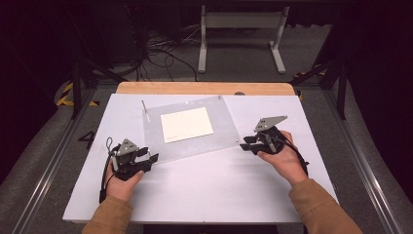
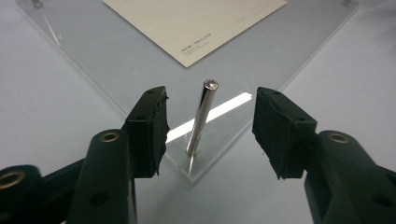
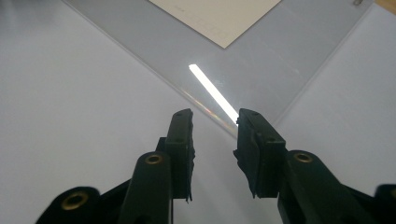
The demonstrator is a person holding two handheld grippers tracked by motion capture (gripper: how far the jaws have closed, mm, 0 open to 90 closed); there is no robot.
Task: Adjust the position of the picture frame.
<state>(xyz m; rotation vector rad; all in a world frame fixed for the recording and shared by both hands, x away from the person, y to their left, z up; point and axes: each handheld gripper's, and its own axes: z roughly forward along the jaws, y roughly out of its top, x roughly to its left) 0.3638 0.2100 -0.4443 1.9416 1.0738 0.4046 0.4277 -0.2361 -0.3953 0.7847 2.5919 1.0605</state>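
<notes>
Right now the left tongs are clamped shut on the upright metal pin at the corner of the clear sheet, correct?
Not quite. The left tongs are open: the metal pin stands upright between the pads without touching either, as the left gripper view shows. It does stand at the corner of the clear sheet.

The person wears tan-brown long sleeves (image 1: 319,204). Each hand carries a black gripper, left gripper (image 1: 152,159) and right gripper (image 1: 245,143), topped by a grey three-cornered plate, trailing a black cable. The jaws bear brass-ringed screw holes and ragged black pads (image 2: 154,126).
</notes>
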